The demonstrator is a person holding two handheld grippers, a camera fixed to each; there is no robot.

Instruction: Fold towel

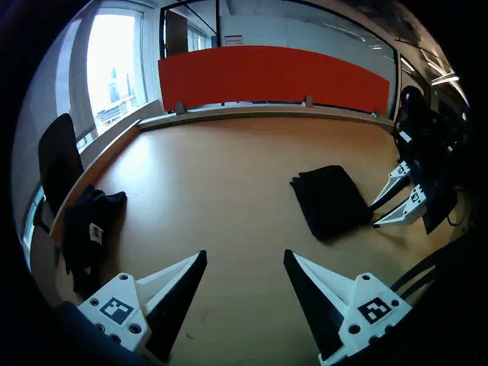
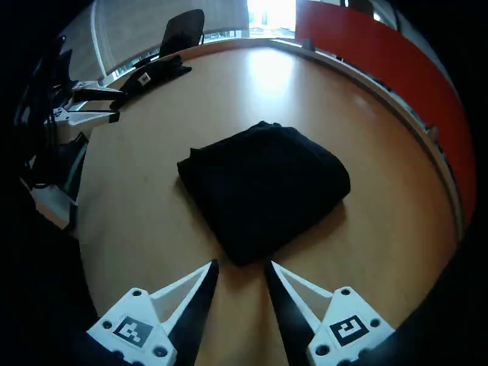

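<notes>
In the left gripper view, the left hand-held gripper [image 1: 244, 253] is spread wide and empty over the table [image 1: 213, 177], and the folded black towel [image 1: 329, 200] lies farther off to its right. In the right gripper view, the right hand-held gripper [image 2: 240, 263] has its fingers narrowly parted and grips nothing, its tips just beside the towel's near corner.

No text is legible; the wall notice [image 1: 233, 40] seems printed but too small.

Bright window [image 1: 113, 67] daylight glares off the table [image 1: 213, 183]; edges warp.
</notes>
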